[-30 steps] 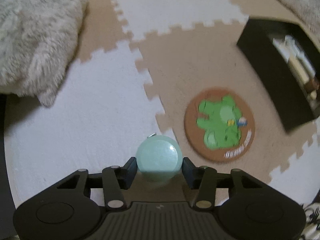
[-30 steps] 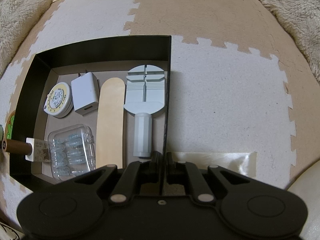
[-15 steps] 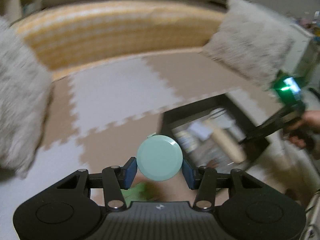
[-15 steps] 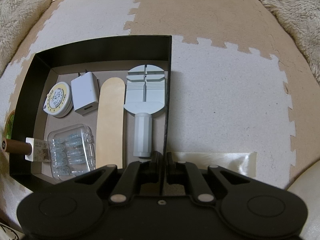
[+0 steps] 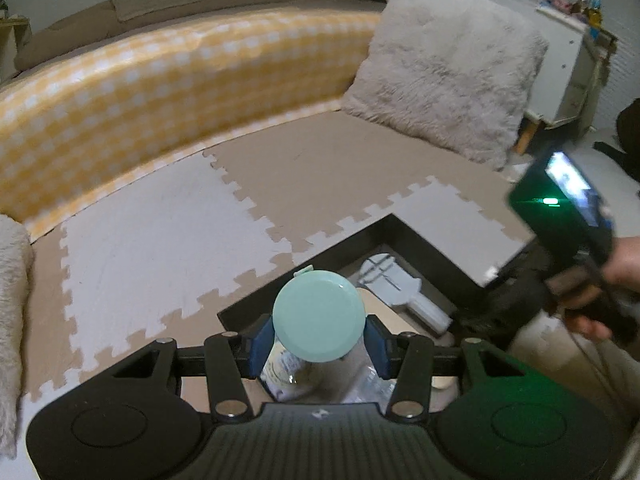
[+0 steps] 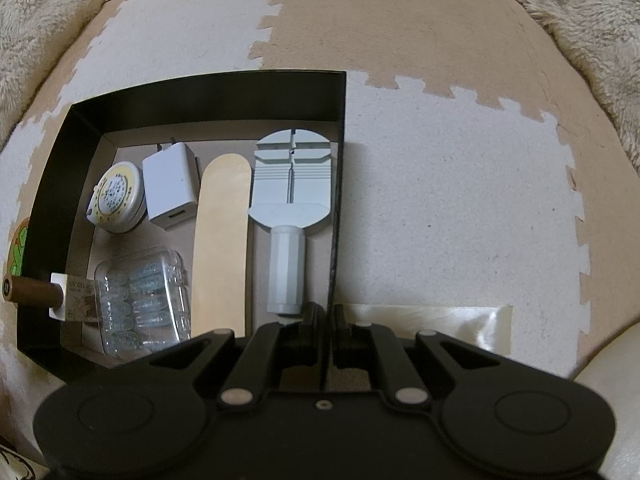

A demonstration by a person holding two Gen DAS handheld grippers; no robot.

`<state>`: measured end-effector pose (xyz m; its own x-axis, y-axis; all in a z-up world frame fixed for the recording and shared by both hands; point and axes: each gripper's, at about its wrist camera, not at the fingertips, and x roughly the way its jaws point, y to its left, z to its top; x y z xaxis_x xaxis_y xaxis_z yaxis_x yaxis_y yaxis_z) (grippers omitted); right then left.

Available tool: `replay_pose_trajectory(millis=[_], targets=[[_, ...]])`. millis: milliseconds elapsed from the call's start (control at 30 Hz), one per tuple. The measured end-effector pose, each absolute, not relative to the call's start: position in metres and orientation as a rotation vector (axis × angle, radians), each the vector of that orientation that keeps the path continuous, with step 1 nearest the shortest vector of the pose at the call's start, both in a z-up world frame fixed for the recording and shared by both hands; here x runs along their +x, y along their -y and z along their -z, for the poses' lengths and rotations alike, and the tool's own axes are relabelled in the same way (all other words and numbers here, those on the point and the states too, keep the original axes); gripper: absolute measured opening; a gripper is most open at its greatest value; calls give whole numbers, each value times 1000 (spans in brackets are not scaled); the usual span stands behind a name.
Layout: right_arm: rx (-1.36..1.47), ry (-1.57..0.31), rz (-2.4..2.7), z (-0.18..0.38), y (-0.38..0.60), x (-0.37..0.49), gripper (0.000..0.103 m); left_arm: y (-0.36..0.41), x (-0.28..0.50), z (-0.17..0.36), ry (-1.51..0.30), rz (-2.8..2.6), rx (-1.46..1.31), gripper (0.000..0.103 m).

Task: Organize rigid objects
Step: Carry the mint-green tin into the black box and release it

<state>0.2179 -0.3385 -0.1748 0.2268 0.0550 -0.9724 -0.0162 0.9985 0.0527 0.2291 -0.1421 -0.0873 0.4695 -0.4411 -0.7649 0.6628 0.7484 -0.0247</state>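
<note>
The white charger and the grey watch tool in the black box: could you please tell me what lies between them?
In the right wrist view, a flat wooden stick lies between the white charger and the grey watch tool.

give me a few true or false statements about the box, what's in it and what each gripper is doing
1. The left gripper holds a round mint green case. True.
2. The right gripper is wide open over bare floor. False: it is shut on the right wall of the black box.
3. A white charger lies in the box between a round yellow tape measure and a wooden stick. True.
4. The box is empty. False: it also holds a grey tool and a clear plastic case.
5. The green case already lies inside the box. False: it is in the gripper, above the box.
</note>
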Motion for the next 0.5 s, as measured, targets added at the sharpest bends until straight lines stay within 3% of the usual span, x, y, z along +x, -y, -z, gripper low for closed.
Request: replay_pose_trajectory(millis=[500], targets=[[32,-1344,-50,174,339,218,7,139,256,121,-833,601,341,51]])
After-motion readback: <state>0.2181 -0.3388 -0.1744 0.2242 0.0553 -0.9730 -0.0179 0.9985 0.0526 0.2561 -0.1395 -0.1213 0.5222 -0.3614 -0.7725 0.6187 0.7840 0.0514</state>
